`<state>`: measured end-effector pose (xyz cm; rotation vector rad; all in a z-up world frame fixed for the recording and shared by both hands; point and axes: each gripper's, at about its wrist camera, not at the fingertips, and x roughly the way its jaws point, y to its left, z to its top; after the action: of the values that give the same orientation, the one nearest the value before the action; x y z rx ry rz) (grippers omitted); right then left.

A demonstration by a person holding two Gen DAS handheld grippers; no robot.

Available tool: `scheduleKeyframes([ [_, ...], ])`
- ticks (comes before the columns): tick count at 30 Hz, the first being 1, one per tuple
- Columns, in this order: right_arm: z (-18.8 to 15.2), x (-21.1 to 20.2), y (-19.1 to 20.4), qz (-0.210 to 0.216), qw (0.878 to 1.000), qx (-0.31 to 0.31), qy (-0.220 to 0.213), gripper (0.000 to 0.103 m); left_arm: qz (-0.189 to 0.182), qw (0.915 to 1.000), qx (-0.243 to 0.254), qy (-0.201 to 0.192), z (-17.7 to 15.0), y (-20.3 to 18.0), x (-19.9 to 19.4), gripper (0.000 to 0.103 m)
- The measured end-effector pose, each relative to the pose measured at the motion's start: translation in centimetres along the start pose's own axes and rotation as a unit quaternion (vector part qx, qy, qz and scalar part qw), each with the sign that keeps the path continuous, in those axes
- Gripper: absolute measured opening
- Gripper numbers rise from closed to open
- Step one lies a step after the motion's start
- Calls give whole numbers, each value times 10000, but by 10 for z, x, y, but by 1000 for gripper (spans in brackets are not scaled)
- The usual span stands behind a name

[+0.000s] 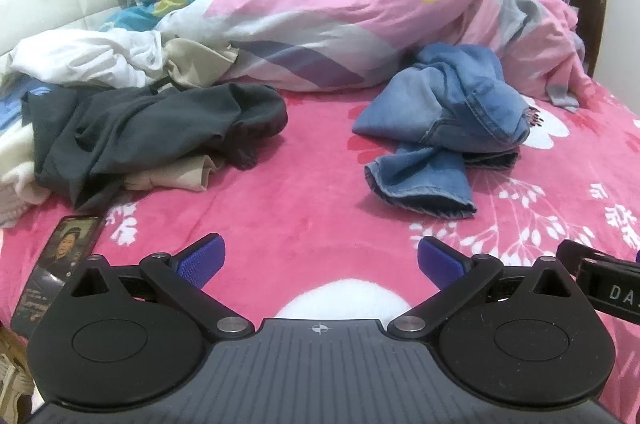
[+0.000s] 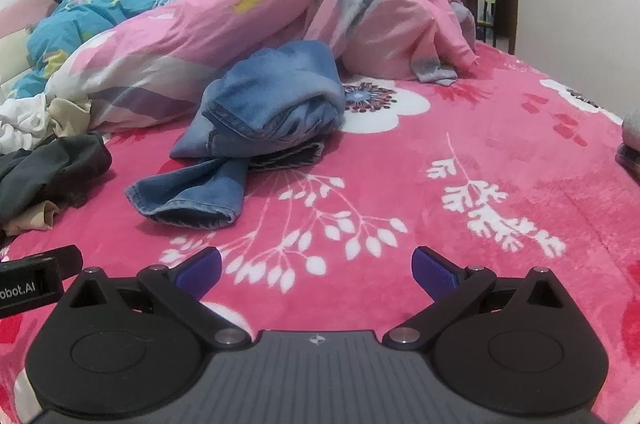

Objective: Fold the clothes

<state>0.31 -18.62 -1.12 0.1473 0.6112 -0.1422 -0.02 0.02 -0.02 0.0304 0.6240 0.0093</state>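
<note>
Jeans (image 1: pixel 440 120) lie crumpled on the pink blanket (image 1: pixel 300 192), right of the dark garment heap (image 1: pixel 140 128). Left gripper (image 1: pixel 320 258) and right gripper (image 2: pixel 316 264) both spread wide, empty. Denim likely heavy, limp; grip at the near leg hem.

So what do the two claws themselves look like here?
Both match: the left claw and right claw have blue ribbed pads on black linkage arms, round black pivot discs and a grey ribbed body with a small crosshair mark. Part of white lettering shows on each neighbour's black housing.

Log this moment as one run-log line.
left hand-held gripper: open, empty | right hand-held gripper: open, empty | jeans: crumpled on bed, untouched | dark garment: unfolded
</note>
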Motion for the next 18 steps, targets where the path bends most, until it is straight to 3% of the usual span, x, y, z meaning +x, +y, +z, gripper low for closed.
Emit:
scheduleKeyframes([
  [9,0,-10,7,-107,9996,-177,212,103,92,9998,-95,134,-10,6,-4,103],
  [18,1,-19,10,-80,9998,-149,74,103,56,9984,-443,357,-13,21,-6,103],
])
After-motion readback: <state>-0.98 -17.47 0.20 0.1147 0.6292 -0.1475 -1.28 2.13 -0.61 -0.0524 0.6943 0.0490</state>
